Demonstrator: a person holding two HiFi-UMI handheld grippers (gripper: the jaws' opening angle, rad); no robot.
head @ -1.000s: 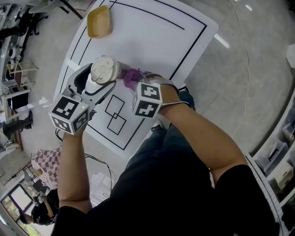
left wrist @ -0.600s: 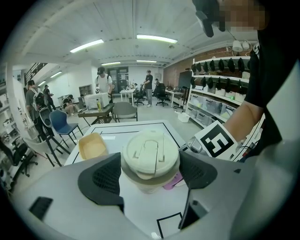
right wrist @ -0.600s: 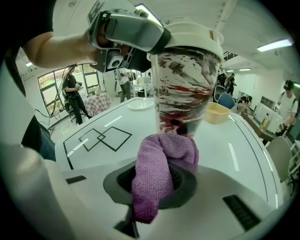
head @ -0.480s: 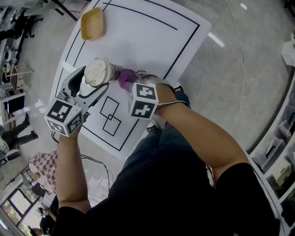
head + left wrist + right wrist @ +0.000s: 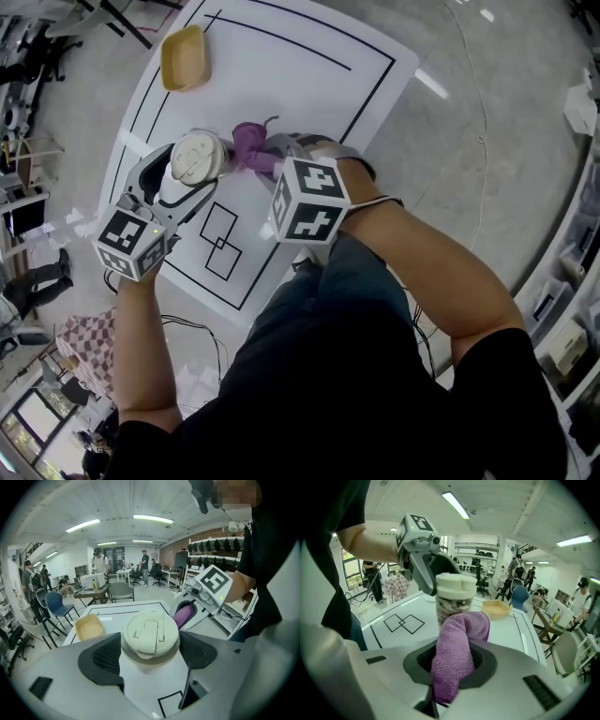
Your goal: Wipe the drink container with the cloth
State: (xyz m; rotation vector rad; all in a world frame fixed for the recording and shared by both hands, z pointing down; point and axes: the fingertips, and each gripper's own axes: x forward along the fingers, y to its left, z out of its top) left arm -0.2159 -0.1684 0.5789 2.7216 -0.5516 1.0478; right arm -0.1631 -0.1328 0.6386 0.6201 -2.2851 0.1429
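A yellow tray sits on the white table, well beyond the cup and to its left. The left gripper is clamped on the cup, one jaw on each side of the body just under the cream lid, holding it upright. Whether its base rests on the table or hangs just above cannot be told.

To the cup's right, a purple cloth meets its side. The right gripper view shows the cloth's folded end lying against the printed wall below the lid. The right gripper, just right of the cup, has its jaws closed on the cloth's other end, with a thick wad filling the gap between them. A double-square mark printed on the table lies on the near side of the cup.

The wiping looks under way rather than finished. The cup is steadied and the cloth is in contact on its right-hand side. No view shows which parts of the wall are already clean. The far side, the left side and the lid carry no cloth now. To reach them, the cup would likely have to be turned or the cloth carried round.
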